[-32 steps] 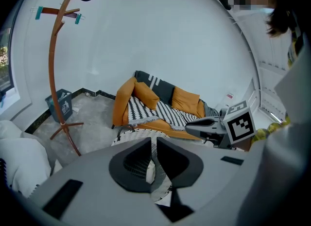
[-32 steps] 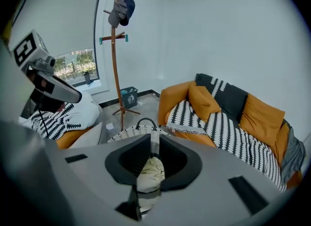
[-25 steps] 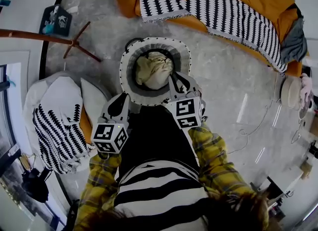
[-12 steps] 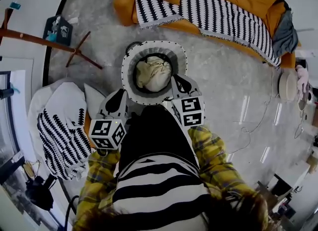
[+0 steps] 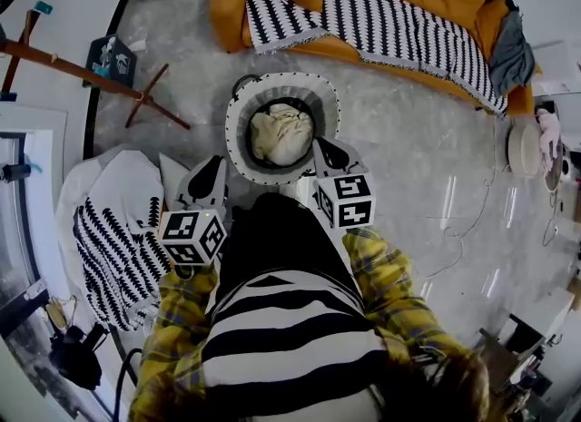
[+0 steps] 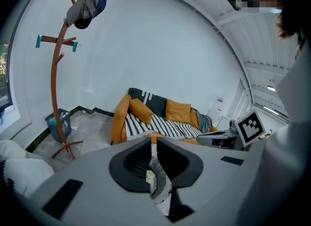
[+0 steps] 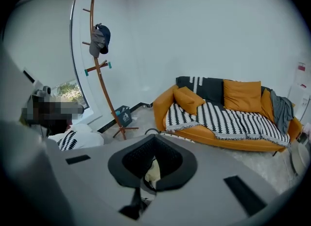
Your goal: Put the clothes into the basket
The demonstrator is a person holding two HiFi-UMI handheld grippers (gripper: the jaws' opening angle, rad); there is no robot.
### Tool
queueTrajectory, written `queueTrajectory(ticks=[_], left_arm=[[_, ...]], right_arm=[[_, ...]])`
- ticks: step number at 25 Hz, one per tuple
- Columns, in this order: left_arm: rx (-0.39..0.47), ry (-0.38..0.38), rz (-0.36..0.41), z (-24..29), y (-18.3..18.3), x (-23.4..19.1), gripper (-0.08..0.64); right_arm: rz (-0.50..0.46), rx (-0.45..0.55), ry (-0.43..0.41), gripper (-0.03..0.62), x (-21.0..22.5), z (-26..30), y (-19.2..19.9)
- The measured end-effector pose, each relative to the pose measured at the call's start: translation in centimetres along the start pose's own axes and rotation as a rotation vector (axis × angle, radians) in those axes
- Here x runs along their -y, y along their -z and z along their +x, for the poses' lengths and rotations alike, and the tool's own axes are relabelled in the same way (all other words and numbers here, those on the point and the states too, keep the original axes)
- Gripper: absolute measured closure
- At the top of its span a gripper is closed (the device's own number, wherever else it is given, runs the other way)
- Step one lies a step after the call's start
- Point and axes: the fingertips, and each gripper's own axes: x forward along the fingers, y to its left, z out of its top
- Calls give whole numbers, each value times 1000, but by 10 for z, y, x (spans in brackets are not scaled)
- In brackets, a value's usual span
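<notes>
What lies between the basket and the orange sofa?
Only bare grey floor, as the head view shows, from the basket to the sofa with its striped throw.

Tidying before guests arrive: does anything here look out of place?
A grey garment hangs over the sofa's right end, outside the basket, which holds one cream garment. A thin cable trails loose across the floor. Nothing looks spilled or damaged.

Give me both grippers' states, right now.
Left gripper: jaws a narrow gap apart, nothing between them.
Right gripper: shut, holding nothing.
</notes>
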Motion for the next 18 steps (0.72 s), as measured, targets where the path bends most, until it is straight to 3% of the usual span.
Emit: queueTrajectory(ticks=[7, 18], left_arm=[[6, -4, 9, -17, 3, -1, 514], [7, -15, -1, -29, 7, -8, 514]], right_arm=[[63, 8, -9, 566, -10, -17, 7], [78, 9, -6, 566, -16, -25, 11]])
